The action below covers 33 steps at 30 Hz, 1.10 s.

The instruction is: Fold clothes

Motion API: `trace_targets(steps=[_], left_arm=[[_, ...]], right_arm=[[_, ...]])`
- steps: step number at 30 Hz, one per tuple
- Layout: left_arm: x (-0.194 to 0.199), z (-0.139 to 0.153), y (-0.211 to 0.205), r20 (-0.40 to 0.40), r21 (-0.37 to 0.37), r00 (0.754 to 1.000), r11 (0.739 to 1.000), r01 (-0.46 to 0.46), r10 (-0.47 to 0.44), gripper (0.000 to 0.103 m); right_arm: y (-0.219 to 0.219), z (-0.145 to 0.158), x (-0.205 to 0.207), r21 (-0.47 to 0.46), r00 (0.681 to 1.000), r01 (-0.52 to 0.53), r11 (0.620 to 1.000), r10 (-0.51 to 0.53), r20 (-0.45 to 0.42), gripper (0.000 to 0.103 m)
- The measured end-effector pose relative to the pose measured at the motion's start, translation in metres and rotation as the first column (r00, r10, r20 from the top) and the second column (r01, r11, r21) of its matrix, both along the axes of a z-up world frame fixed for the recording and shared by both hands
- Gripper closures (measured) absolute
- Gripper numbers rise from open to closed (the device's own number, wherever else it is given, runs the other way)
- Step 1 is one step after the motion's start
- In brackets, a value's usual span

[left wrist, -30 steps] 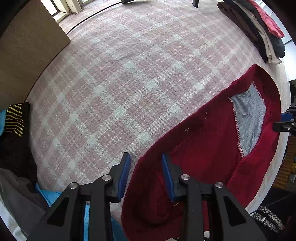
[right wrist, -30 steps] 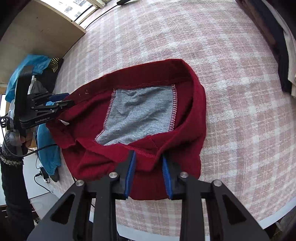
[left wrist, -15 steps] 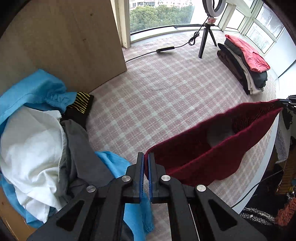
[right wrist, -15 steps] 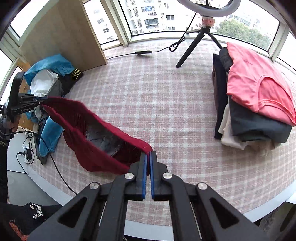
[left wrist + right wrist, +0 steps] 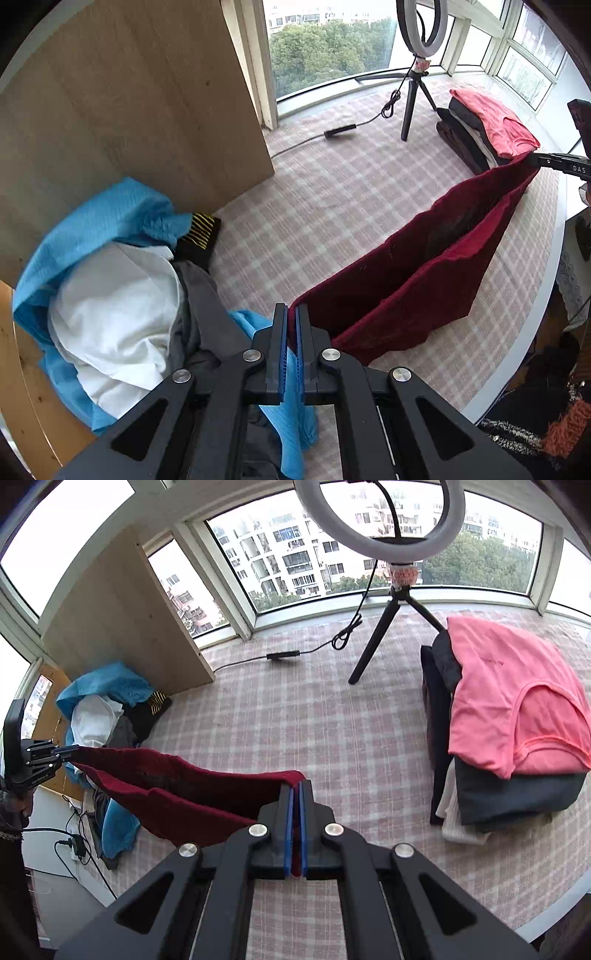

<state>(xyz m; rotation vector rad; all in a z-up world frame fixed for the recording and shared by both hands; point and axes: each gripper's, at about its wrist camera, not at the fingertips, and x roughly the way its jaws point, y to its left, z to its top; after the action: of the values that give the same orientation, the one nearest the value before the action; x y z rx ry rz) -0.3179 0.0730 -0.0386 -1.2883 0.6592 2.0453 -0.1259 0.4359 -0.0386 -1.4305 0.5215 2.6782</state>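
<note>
While both grippers clamp it, the red garment (image 5: 424,273) hangs stretched above the plaid table (image 5: 295,720). Left gripper (image 5: 291,321) pinches one corner, right gripper (image 5: 296,794) the other. Only the right view shows the whole folded stack (image 5: 513,716) at 3 o'clock; the left shows the unfolded pile (image 5: 110,288) at 9 close.

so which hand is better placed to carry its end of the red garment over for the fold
Left, probably. The right tongs hold the red garment beside the folded stack, so the left tongs swing toward it over bare cloth.
</note>
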Motion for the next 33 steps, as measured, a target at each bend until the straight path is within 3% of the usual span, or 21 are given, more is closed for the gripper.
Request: trace_targets(steps=[2, 4, 7, 9, 12, 16, 19, 22, 25, 27, 30, 33], left_arm=[[0.009, 0.035, -0.003, -0.078, 0.020, 0.997, 1.000, 0.002, 0.000, 0.100], [0.030, 0.055, -0.013, -0.102, 0.064, 0.994, 0.997, 0.031, -0.025, 0.099], [0.063, 0.040, -0.024, -0.082, 0.058, 0.995, 0.996, 0.060, -0.055, 0.099], [0.088, 0.005, -0.026, -0.045, 0.010, 0.996, 0.996, 0.083, -0.083, 0.099], [0.121, -0.070, -0.038, 0.073, -0.024, 0.993, 0.995, 0.093, -0.091, 0.099], [0.158, -0.190, -0.047, 0.285, -0.089, 0.956, 0.991, 0.104, -0.075, 0.099], [0.170, -0.236, -0.052, 0.370, -0.093, 0.928, 0.993, 0.069, -0.030, 0.099], [0.169, -0.225, -0.061, 0.361, -0.068, 0.932, 0.997, 0.041, -0.014, 0.093], [0.179, -0.208, -0.075, 0.370, -0.068, 0.928, 0.996, 0.058, -0.029, 0.080], [0.190, -0.195, -0.082, 0.359, -0.065, 0.932, 0.995, 0.079, -0.050, 0.082], [0.205, -0.174, -0.086, 0.330, -0.052, 0.940, 0.992, 0.114, -0.091, 0.083], [0.199, -0.166, -0.081, 0.315, -0.005, 0.943, 0.993, 0.117, -0.109, 0.083]], right_arm=[[0.003, 0.034, 0.008, 0.027, 0.997, 0.005, 1.000, -0.003, -0.078, 0.100], [0.005, 0.044, 0.024, 0.024, 0.994, 0.007, 1.000, -0.004, -0.108, 0.100], [0.001, 0.028, 0.050, 0.021, 0.996, 0.002, 1.000, 0.000, -0.090, 0.100], [-0.007, -0.003, 0.067, 0.022, 0.999, -0.002, 1.000, 0.003, -0.039, 0.100], [-0.011, -0.070, 0.092, -0.005, 0.998, 0.012, 1.000, -0.012, 0.063, 0.100], [-0.015, -0.167, 0.118, -0.061, 0.973, 0.051, 0.997, -0.036, 0.226, 0.100], [-0.021, -0.213, 0.133, -0.075, 0.950, 0.067, 0.995, -0.041, 0.310, 0.100], [-0.030, -0.210, 0.138, -0.017, 0.942, 0.009, 1.000, -0.003, 0.337, 0.098], [-0.036, -0.192, 0.147, -0.005, 0.933, -0.059, 0.998, 0.057, 0.356, 0.085], [-0.035, -0.178, 0.157, -0.021, 0.935, -0.092, 0.996, 0.094, 0.341, 0.077], [-0.031, -0.157, 0.163, -0.030, 0.956, -0.082, 0.996, 0.087, 0.281, 0.075], [-0.033, -0.161, 0.148, -0.050, 0.967, -0.055, 0.997, 0.066, 0.248, 0.074]])
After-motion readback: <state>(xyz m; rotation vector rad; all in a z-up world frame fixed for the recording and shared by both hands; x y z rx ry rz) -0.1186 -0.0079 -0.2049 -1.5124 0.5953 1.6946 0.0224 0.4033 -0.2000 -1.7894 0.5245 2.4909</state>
